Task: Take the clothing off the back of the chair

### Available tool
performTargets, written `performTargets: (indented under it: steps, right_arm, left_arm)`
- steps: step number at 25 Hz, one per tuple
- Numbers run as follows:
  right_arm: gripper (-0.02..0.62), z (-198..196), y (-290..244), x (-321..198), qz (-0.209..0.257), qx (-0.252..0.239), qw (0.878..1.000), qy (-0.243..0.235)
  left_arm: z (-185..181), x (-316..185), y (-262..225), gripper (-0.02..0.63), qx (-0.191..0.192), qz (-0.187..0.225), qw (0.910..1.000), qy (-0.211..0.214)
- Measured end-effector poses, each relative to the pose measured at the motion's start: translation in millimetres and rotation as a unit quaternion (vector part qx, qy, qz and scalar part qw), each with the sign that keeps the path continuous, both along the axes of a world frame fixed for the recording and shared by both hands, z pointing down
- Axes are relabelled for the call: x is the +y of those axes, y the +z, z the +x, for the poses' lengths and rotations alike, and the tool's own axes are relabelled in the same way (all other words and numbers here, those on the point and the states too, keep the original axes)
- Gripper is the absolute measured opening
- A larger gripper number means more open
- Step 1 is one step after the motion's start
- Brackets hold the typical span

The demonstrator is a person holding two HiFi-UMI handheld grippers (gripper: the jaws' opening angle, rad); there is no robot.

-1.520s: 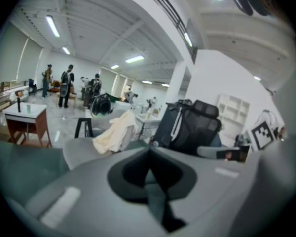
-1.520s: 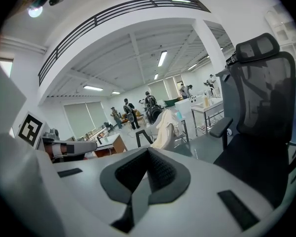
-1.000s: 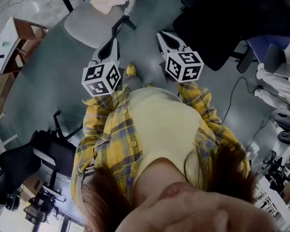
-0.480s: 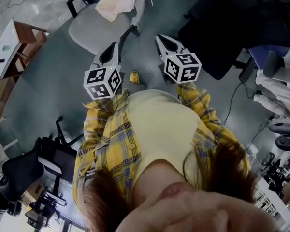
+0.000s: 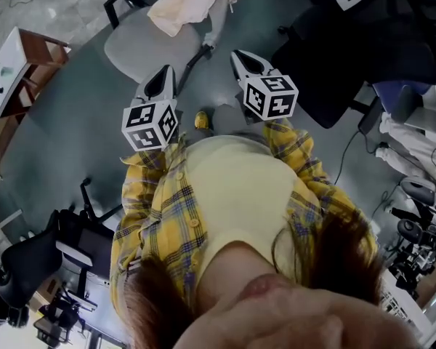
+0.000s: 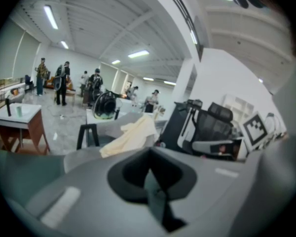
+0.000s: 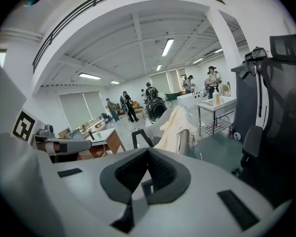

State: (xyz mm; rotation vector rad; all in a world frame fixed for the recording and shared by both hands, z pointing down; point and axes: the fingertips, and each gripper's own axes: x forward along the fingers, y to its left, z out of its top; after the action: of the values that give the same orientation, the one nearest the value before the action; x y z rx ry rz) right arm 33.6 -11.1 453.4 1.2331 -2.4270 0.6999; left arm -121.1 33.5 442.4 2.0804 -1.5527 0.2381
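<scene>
A cream garment [image 5: 196,2] hangs over the back of a light grey office chair [image 5: 142,46] at the top of the head view. My left gripper [image 5: 162,78] points at the chair's seat, a short way off it. My right gripper [image 5: 241,57] is beside it, level with the chair's armrest. Both have their jaws shut with nothing between them. In the left gripper view the garment [image 6: 130,135] lies just beyond the closed left gripper [image 6: 149,154]. In the right gripper view the garment [image 7: 173,127] hangs ahead of the closed right gripper [image 7: 148,157], still some distance away.
Black office chairs [image 5: 363,42] crowd the right side. A white desk with wooden sides [image 5: 25,57] stands at the left, another black chair [image 5: 65,238] at the lower left. A cable [image 5: 349,151] runs over the grey floor. Several people [image 6: 64,80] stand far off.
The chair and garment have come nearer and show more fully in the head view. Both grippers have advanced toward the chair, still shut.
</scene>
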Motion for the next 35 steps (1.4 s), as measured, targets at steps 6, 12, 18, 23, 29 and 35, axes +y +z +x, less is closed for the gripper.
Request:
performTargets:
  steps: [6, 12, 18, 23, 29, 35]
  right_arm:
    - [0.014, -5, 5, -36, 0.001, 0.007, 1.0, -0.012]
    - [0.014, -5, 18, -89, -0.003, 0.008, 1.0, -0.028]
    - [0.014, -6, 20, -147, -0.01, 0.013, 0.998, -0.057]
    - [0.014, -3, 27, -185, -0.022, 0.017, 0.997, -0.075]
    - [0.014, -5, 32, -222, -0.03, 0.01, 0.995, -0.09]
    - [0.014, -8, 40, -248, -0.029, 0.017, 0.993, -0.114]
  left_arm:
    - [-6, -25, 5, 0.006, -0.001, -0.007, 0.9999, -0.011]
    - [-10, -67, 11, 0.006, -0.002, -0.008, 0.9994, -0.033]
    - [1, -121, 10, 0.006, -0.004, -0.011, 0.9989, -0.046]
    - [9, -155, 12, 0.006, -0.005, -0.019, 0.9982, -0.056]
    - [9, -184, 14, 0.006, -0.01, -0.029, 0.997, -0.071]
    - [10, -208, 21, 0.006, -0.01, -0.033, 0.9961, -0.081]
